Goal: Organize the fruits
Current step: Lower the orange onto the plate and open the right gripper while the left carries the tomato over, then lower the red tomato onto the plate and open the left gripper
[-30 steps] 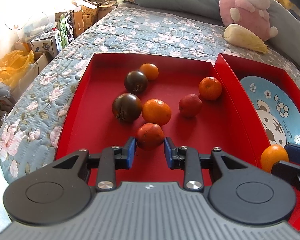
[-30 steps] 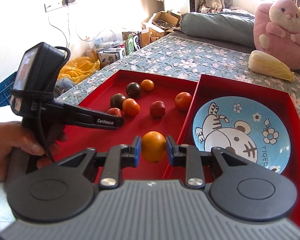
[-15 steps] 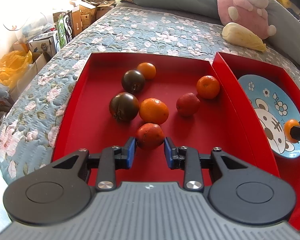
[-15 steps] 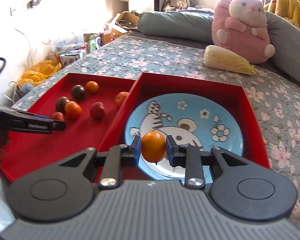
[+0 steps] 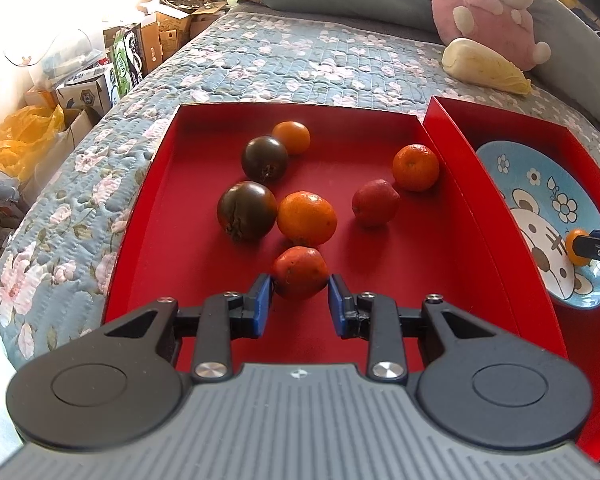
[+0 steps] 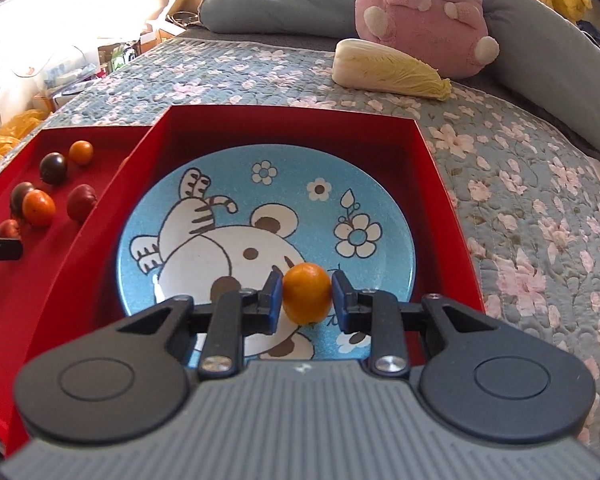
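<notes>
The right gripper (image 6: 307, 295) pinched a small orange (image 6: 306, 293) between its blue pads, holding it over the near part of the blue plate (image 6: 364, 184) that filled the right red box (image 6: 436, 168). Whether the orange touched the plate or hung just above it could not be told. The plate carried no other fruit.

The left gripper (image 5: 300, 304) hovered low in the left red box (image 5: 148, 184), near its front edge. Its jaws stood spread on either side of a red fruit (image 5: 299, 272), the pads close to its sides but, as far as could be seen, not yet pressing.

Beyond that fruit lay six more: an orange just behind it, touching or nearly so; a dark tomato (image 5: 247, 210) beside that one; a second dark tomato and a small orange toward the back wall; and a red fruit with another orange close to the right wall.

Risks, as judged from here:

- **Rolling on release.** The plate looked smooth and slightly dished. If the orange were let go from any height, it would likely roll, perhaps off the rim into the box.
- **Glancing grip on the left.** The red fruit was round, and the pads held only its near half. If they closed off-centre, it could squirt forward into the orange behind and scatter the cluster.
- **Soft base.** Both boxes sat on a quilted bed. A downward push could tilt a box and set the loose fruit rolling.
</notes>
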Demonstrator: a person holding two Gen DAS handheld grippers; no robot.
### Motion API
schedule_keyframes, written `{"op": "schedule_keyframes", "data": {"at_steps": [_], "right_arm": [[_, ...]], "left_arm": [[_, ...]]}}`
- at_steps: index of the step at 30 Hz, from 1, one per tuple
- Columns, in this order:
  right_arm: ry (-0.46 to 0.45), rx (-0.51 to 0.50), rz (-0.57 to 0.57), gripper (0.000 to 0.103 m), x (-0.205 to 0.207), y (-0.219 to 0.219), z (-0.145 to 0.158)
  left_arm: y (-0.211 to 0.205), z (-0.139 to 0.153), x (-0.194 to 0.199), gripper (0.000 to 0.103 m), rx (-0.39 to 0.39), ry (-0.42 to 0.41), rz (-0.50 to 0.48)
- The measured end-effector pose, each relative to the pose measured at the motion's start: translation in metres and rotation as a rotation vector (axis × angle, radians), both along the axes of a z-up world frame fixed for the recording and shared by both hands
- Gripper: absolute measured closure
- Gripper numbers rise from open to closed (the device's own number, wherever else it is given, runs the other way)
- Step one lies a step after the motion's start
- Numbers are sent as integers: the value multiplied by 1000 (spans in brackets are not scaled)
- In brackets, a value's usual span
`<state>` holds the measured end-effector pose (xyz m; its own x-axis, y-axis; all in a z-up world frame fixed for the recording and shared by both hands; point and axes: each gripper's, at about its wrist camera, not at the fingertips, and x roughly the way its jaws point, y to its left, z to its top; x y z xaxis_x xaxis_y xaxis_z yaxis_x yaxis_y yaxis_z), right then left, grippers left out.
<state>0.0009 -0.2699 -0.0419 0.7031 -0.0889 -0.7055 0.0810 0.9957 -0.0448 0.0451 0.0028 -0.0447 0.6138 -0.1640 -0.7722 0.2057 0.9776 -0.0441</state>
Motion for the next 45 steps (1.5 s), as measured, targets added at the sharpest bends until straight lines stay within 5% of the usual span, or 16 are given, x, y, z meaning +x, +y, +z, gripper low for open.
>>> {"op": "schedule_keyframes", "data": {"at_steps": [11,17,22,30,37,45], "right_arm": [[0,25,3,71,1,-3,-1],[-96,20,21,45,-19,0,10],[-176,61,43,45,-49,3,25],[-211,88,74,44,-79,8,35],[-201,63,77,44,-92,0,38],[-172,56,62,44,-102,-9,34]], "left_arm": [[-9,1,-4,67,28,-18,-17],[-28,9,-14,67,54,-57,-77],[-48,30,-27,67,75,-140,-148],[-104,56,-39,67,-5,-180,-256],[-159,37,-39,67,-16,-108,-318],[-175,11,-29,67,26,-52,-315]]}}
